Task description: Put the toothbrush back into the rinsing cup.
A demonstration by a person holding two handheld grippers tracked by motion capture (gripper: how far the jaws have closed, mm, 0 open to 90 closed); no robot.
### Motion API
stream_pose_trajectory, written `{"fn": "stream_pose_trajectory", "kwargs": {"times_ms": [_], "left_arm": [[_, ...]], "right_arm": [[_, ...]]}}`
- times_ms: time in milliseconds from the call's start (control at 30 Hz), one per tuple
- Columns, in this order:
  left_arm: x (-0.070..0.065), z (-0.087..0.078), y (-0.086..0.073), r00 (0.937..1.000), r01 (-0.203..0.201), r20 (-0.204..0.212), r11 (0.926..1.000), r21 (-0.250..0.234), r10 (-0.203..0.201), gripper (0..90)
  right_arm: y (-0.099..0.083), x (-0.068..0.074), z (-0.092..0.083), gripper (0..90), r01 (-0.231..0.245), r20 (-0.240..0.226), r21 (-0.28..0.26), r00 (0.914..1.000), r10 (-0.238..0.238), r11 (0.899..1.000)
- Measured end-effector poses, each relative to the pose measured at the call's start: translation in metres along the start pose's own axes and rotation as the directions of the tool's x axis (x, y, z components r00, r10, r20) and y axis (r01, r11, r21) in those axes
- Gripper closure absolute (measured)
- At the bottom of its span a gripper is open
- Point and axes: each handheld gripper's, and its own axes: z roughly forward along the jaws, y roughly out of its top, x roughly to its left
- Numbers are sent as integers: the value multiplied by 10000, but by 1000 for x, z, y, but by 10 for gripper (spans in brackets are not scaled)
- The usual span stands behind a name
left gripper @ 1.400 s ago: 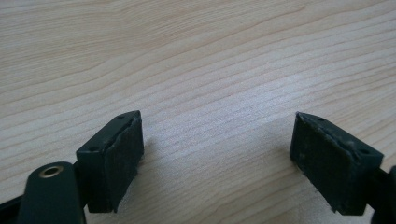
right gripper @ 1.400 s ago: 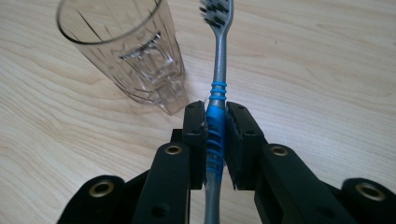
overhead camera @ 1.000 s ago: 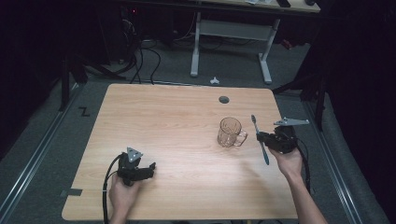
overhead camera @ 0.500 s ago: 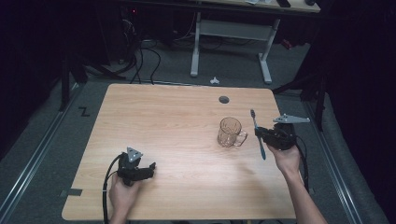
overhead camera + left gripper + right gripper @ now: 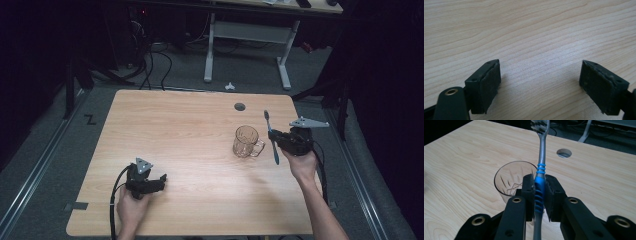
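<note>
Toothbrush (image 5: 539, 192), slim, with grey shaft and ribbed blue rubber grip, clamped at that grip between the black padded jaws of the right tool (image 5: 539, 195); its long axis runs upright, bristled head above the tool. Clear cut-glass mug (image 5: 511, 181) stands just beyond it on the pale wood-grain surface (image 5: 175, 130). Left tool (image 5: 540, 82) rests low, jaws spread apart, nothing between them.

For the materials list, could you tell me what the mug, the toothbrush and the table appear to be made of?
Mug: probably clear glass with cut facets, the table showing through.
Toothbrush: looks like plastic, a grey handle with a ribbed blue grip, perhaps rubbery.
Table: pale wood-grain top with a matte finish, possibly laminate.
</note>
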Motion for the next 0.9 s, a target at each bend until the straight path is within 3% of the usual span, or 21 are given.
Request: {"fn": "stream_pose_trajectory", "kwargs": {"times_ms": [433, 900], "left_arm": [[0, 0, 0, 10000, -4, 2, 10000, 0, 4, 180], [0, 0, 0, 10000, -3, 2, 10000, 0, 3, 180]], "right_arm": [[20, 6, 11, 795, 8, -291, -610, 9996, -26, 9981], [34, 10, 22, 795, 190, -240, -941, 9995, -214, 9954]]}}
